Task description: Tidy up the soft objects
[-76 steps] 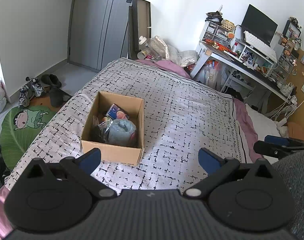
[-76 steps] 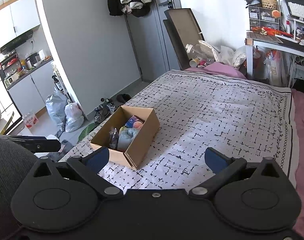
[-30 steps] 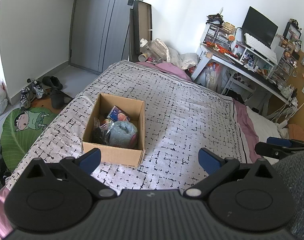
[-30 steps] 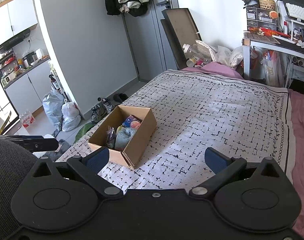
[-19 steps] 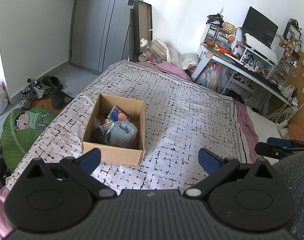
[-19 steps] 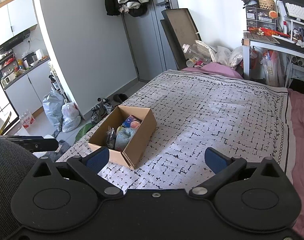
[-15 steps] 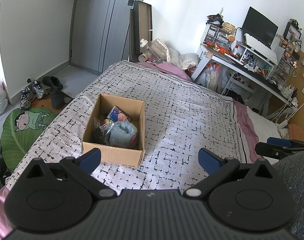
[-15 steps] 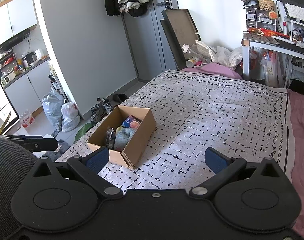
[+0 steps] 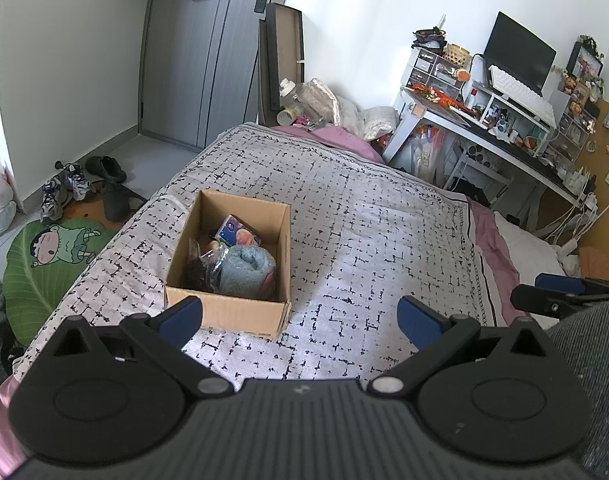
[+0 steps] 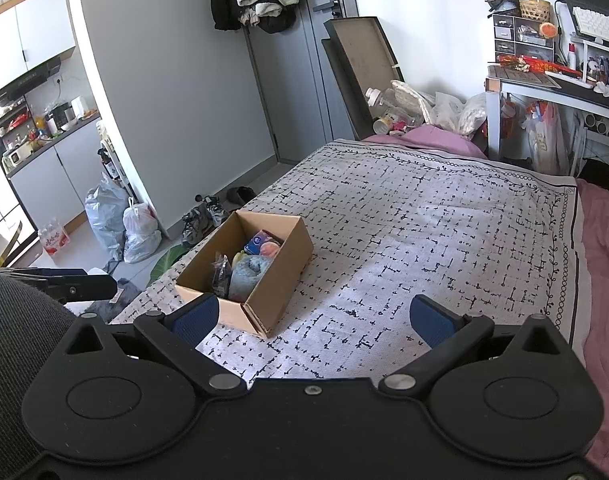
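Observation:
An open cardboard box (image 9: 228, 312) sits on the patterned bedspread (image 9: 364, 216) near the bed's left edge. Inside lie a rolled blue-grey towel (image 9: 246, 270), a dark item in a clear bag (image 9: 198, 266) and a blue and pink packet (image 9: 238, 232). The box also shows in the right wrist view (image 10: 280, 276) with the towel (image 10: 248, 272). My left gripper (image 9: 298, 316) is open and empty, held above the bed's near end, short of the box. My right gripper (image 10: 312, 316) is open and empty, to the right of the box.
A desk (image 9: 484, 136) with a monitor and clutter stands right of the bed. Bags and a bottle (image 9: 316, 100) pile up at the far end by a leaning board. Shoes (image 9: 64, 188) and a green mat (image 9: 36, 264) lie on the floor to the left. Pink sheet (image 10: 600, 248) borders the right.
Both grippers have drawn back and up slightly from the box since 2.5 s ago. Both stay open and empty. Almost nothing has moved in the last second.

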The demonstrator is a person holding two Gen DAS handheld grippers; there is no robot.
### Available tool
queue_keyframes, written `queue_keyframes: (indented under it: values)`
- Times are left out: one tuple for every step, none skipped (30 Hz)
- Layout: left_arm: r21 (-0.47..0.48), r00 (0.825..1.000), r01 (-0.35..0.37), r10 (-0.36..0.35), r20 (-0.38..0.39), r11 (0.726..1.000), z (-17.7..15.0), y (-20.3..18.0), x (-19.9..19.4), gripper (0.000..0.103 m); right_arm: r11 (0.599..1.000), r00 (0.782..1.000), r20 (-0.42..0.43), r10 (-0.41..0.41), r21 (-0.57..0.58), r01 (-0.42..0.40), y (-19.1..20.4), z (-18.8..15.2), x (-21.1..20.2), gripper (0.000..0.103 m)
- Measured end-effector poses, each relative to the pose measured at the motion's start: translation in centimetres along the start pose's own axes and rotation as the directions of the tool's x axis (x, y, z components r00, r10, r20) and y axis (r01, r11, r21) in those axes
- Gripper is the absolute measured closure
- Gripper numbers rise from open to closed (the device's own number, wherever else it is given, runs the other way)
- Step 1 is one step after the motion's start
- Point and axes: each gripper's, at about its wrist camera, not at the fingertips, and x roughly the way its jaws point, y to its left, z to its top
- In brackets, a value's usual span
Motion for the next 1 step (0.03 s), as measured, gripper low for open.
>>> queue_keyframes:
  values:
    - [0.001,1.0,0.0,0.0,0.0,1.0,0.01,0.02,0.02,0.0,1.0,1.0,0.0,0.0,0.0,0.0,0.0,0.0,0.0,0.0]
